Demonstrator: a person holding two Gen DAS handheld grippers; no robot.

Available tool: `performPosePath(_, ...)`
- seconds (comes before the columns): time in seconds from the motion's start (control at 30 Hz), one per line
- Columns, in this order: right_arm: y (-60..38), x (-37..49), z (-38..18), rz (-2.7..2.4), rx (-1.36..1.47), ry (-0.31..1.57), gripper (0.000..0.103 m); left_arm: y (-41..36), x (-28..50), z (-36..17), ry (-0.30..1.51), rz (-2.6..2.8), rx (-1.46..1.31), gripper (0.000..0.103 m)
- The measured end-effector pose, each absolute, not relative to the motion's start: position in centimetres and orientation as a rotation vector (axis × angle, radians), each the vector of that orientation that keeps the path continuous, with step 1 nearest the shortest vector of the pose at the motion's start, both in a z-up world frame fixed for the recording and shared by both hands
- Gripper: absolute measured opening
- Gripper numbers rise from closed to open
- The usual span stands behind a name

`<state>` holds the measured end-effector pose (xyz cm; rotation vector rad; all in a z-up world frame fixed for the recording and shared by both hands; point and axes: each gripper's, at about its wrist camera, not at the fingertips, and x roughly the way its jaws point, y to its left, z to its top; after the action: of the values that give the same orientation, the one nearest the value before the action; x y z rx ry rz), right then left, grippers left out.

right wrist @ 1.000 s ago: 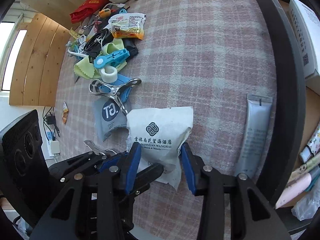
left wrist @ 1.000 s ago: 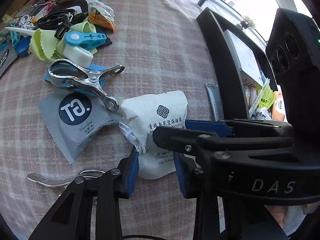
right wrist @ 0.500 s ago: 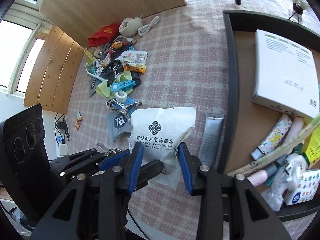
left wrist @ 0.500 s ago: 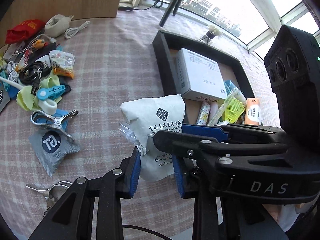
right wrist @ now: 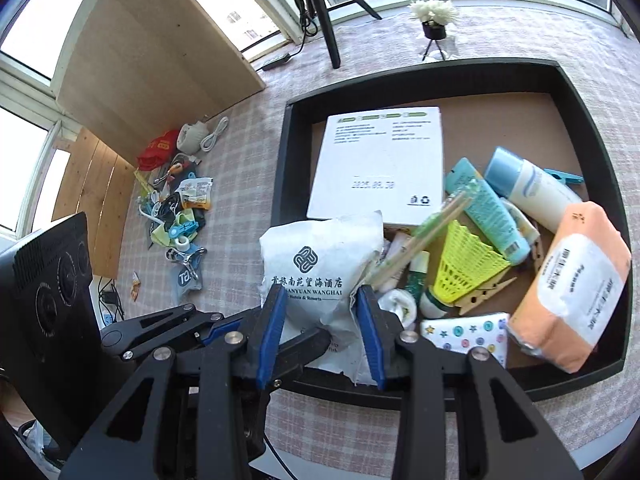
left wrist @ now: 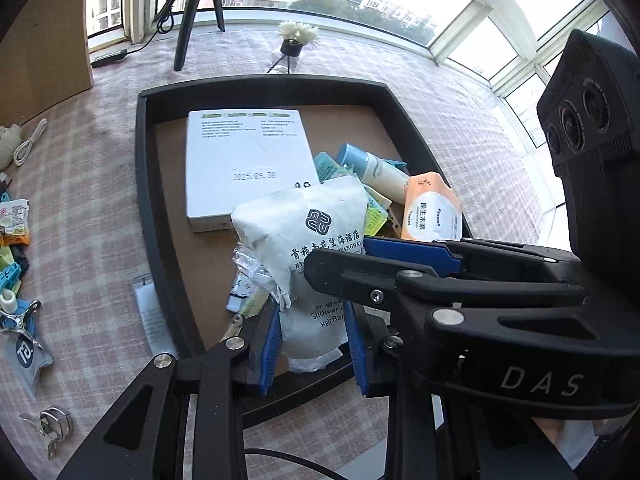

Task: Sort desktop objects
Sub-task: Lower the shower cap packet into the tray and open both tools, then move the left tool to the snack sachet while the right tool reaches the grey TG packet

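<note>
A white hotel shower-cap packet (left wrist: pixel 304 236) with dark print hangs above the near edge of the black tray (left wrist: pixel 144 184). My left gripper (left wrist: pixel 312 336) is shut on its lower part, and my right gripper (right wrist: pixel 320 320) is shut on the same packet (right wrist: pixel 320 256). The right gripper's black fingers cross in front of the left wrist view. The tray (right wrist: pixel 292 152) holds a white box (right wrist: pixel 380 164), tubes, a yellow shuttlecock (right wrist: pixel 464 268) and an orange tissue pack (right wrist: pixel 572 292).
A pile of small objects (right wrist: pixel 176 208) with clips, cables and snack packets lies on the checked cloth left of the tray. A grey tube (left wrist: pixel 150 316) lies against the tray's left wall. A tripod (right wrist: pixel 324 12) and a small flower pot (right wrist: pixel 434 20) stand behind the tray.
Both grippers lifted the white packet off the cloth and carried it right, from beside the pile to above the tray's near edge. The grip has not changed.
</note>
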<state>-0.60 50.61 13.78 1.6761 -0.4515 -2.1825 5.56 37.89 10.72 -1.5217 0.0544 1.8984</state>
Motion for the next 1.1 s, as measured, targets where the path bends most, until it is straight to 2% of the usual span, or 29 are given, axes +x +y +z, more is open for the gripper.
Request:
performPosePath(0.23, 54.8, -0.2, 14.5, -2.236, 1.671, -0.499, 0.036, 40.9, 6.8, 11.6, 0.106, 1.87, -1.493, 0.028)
performPosePath(0.37, 55.9, -0.1, 15.1, -2.288, 1.672, -0.472, 0.036, 41.0, 6.9, 11.7, 0.115, 1.883, -1.497, 0.041)
performPosePath(0.6, 56.8, -0.3, 15.7, -2.327, 1.652, -0.487, 0.039, 39.6, 6.6, 12.0, 0.096, 1.927, -1.499, 0.042)
performPosePath(0.8, 54.5, -0.3, 16.0, -2.282, 1.632, -0.429, 0.039, 36.6, 6.0, 11.7, 0.061, 1.965, -1.527, 0.042)
performPosePath(1.1, 49.5, -0.5, 15.4, -2.189, 1.625, -0.337, 0.039, 27.8, 3.9, 10.0, -0.075, 2.075, -1.636, 0.042)
